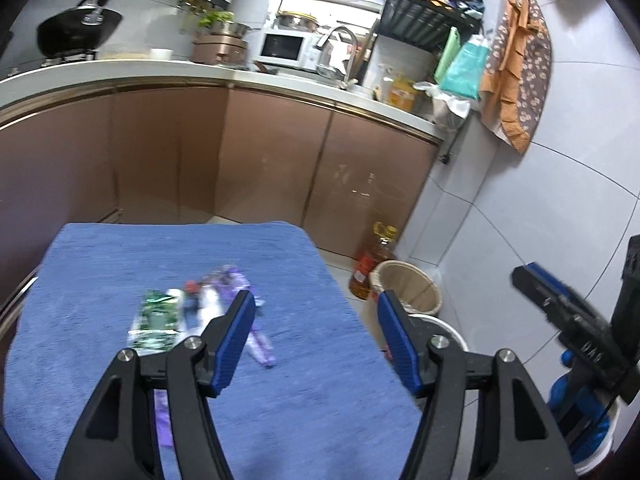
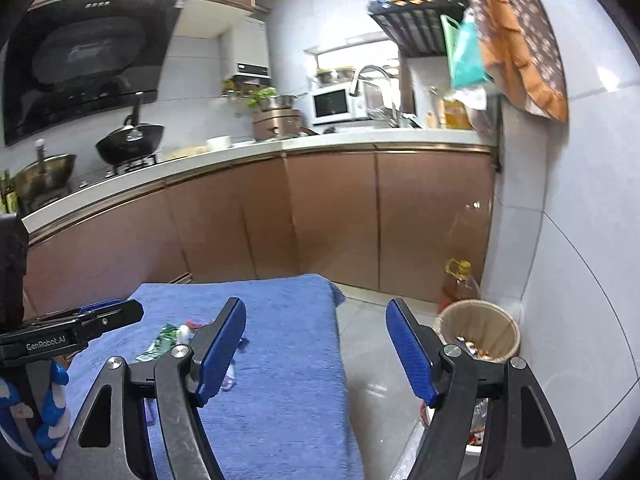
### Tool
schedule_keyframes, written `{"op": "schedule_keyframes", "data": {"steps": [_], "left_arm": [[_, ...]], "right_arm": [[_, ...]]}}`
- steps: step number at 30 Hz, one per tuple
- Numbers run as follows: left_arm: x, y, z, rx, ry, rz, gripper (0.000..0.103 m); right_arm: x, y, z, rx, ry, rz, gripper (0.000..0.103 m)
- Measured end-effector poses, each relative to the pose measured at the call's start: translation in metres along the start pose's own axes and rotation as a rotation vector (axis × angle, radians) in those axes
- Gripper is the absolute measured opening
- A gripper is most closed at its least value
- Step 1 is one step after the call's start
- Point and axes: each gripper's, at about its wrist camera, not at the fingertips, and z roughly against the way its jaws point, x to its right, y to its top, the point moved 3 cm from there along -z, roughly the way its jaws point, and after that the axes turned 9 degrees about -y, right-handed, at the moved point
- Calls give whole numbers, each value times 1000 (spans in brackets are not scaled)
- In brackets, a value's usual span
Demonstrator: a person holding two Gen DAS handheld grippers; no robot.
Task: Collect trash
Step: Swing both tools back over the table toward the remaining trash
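Left tool (image 1: 316,344): hovering over the bench, jaws standing wide, gripping nothing.
Right tool (image 2: 316,346): hanging between bench edge and bin, jaws spread, carrying nothing.
Bench (image 1: 100,264): wearing a blue towel, likely for keeping litter from sliding.
Wrappers (image 1: 200,312): lying clustered mid-towel, green packet (image 1: 157,320) beside purple wrapper (image 1: 248,312), awaiting pickup.
Wastebasket (image 2: 478,330): standing on the floor just beyond the bench, already holding scraps.

A blue towel (image 1: 120,264) covers the low table. Blurred wrappers lie together on it: a green packet (image 1: 156,322), a purple wrapper (image 1: 260,344) and a small red-and-white piece (image 1: 198,300) between them.
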Motion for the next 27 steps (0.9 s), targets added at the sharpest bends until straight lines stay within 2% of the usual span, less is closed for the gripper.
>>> {"op": "schedule_keyframes", "data": {"steps": [6, 16, 22, 27], "left_arm": [[-48, -10, 33, 18, 100, 27, 63], [-135, -25, 70, 41, 232, 160, 63], [-156, -37, 54, -15, 241, 186, 63], [-158, -47, 18, -105, 217, 167, 63]], "right_arm": [[-17, 4, 4, 14, 34, 21, 72], [-33, -4, -13, -25, 68, 39, 72], [-41, -15, -39, -81, 94, 54, 72], [-51, -27, -65, -135, 116, 71, 72]]}}
